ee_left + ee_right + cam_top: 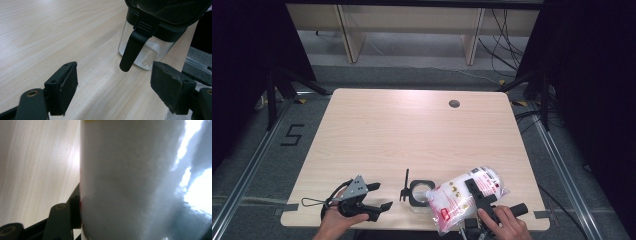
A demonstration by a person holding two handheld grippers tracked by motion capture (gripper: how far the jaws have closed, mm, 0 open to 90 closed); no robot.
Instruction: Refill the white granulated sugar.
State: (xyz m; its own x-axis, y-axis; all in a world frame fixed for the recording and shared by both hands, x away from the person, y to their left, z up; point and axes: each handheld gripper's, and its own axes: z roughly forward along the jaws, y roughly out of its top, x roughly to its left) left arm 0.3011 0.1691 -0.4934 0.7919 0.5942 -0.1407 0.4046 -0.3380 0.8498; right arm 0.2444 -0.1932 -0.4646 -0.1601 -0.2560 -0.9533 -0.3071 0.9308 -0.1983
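The light wooden table (412, 130) stands on grey floor (252, 150). Right gripper (484, 197) clamps the white bag (462, 197); left gripper (372, 200) is spread, holding nothing.

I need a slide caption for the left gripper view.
Open left gripper facing a clear glass jar with black flip lid on the wooden table.

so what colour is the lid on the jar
Black; the lid on the clear jar shows best in the left gripper view.

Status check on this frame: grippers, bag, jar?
Left gripper open, empty. Right gripper shut on white bag, tilted beside open jar. Nothing in the way.
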